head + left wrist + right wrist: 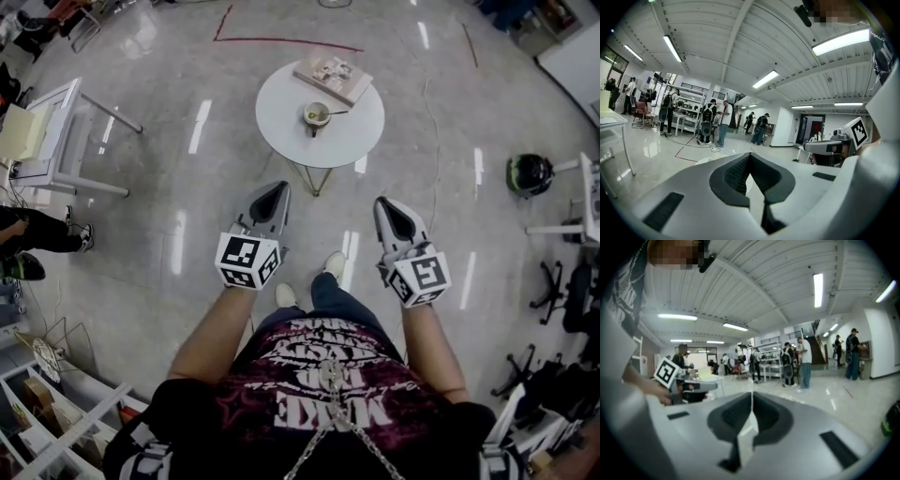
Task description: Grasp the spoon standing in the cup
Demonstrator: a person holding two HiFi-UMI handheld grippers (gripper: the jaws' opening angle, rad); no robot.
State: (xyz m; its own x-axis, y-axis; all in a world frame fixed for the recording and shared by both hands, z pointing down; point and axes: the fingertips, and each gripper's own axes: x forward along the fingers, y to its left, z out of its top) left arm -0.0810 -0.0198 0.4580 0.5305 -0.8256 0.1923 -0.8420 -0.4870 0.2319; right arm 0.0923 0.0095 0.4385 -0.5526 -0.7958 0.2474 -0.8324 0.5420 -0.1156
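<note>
Head view: small dark cup [315,115] holding a thin metal spoon [335,112], on a round white table [281,117], well apart from the grey left gripper [277,192] and grey right gripper [390,206].

Left gripper view: jaws pressed together, nothing between.

Right gripper view: likewise closed, empty.

Step, as judged: approach. Next: walk nearer, part one gripper's jaws around the spoon handle.

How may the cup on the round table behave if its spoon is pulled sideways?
The cup looks small and stands free on the white table, so it may slide or tip. The spoon leans over its rim, probably adding leverage.
</note>
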